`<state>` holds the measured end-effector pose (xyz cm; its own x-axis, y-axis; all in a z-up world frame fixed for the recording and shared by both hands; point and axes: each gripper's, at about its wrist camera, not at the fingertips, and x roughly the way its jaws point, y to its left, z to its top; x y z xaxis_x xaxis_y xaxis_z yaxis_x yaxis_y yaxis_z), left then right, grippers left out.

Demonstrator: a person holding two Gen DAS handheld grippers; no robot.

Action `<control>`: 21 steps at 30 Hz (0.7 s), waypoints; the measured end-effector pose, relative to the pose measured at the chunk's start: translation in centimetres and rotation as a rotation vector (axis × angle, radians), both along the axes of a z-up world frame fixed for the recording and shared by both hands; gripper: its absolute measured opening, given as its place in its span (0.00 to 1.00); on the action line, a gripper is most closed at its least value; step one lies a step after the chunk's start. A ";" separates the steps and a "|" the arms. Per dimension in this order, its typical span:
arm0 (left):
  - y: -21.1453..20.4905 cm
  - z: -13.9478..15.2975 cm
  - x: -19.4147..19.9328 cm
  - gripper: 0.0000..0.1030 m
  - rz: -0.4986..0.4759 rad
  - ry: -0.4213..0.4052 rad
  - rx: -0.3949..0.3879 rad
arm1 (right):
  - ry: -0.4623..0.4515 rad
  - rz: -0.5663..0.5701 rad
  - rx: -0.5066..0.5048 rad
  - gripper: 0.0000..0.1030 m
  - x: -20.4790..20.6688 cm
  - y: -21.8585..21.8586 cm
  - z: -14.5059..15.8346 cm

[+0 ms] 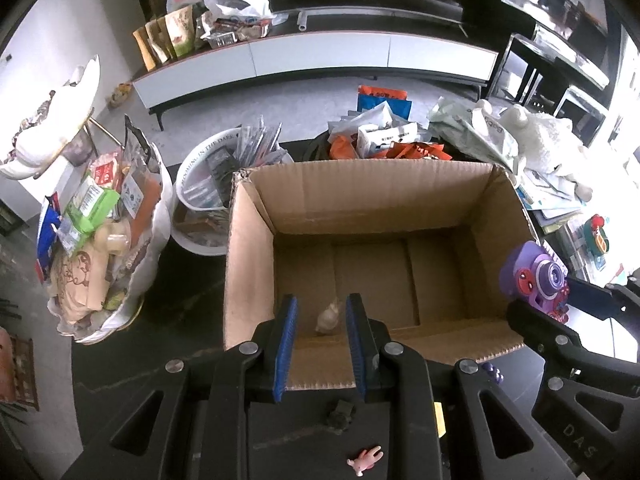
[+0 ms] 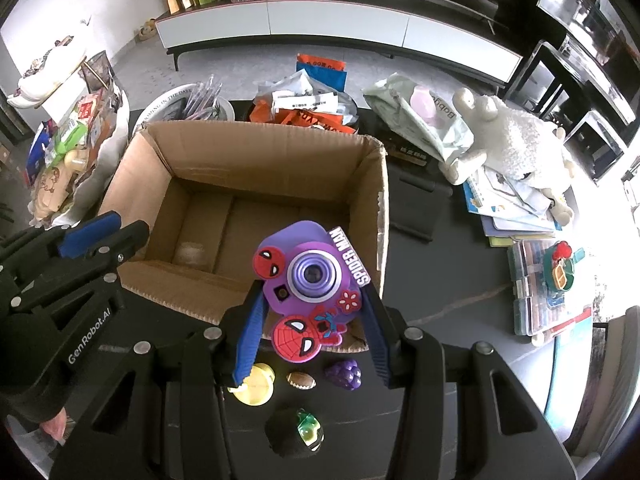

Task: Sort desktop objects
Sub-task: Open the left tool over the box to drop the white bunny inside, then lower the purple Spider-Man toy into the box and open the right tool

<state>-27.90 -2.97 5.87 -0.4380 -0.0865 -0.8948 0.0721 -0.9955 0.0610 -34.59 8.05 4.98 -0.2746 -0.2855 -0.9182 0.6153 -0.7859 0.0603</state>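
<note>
Cardboard box serves as landmark, open-topped on the dark table; one small pale object lies on its floor near the front-left corner; identity cannot be told. Right gripper is clamped on the purple Spider-Man toy camera, its blue pads pressing the toy's left and right flanks; the toy hangs at the box's front-right corner, partly over the rim, lens toward the wrist camera, long axis tilted, running from the upper body to the red mask charm below. Judgement: the drop point lies forward and left of the toy, so the right arm is the nearer and needs only a short advance over the rim before release; risk is the toy catching on the front wall. Left gripper stands parted and empty above the box's front wall. Before the box on the table: yellow round toy, purple grape charm, small football, green keychain, pink figure.
</note>
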 end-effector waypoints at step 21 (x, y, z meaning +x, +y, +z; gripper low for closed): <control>-0.3 1.7 7.0 0.54 -0.011 0.087 -0.014 | -0.019 0.006 -0.017 0.42 -0.3 -1.3 -0.3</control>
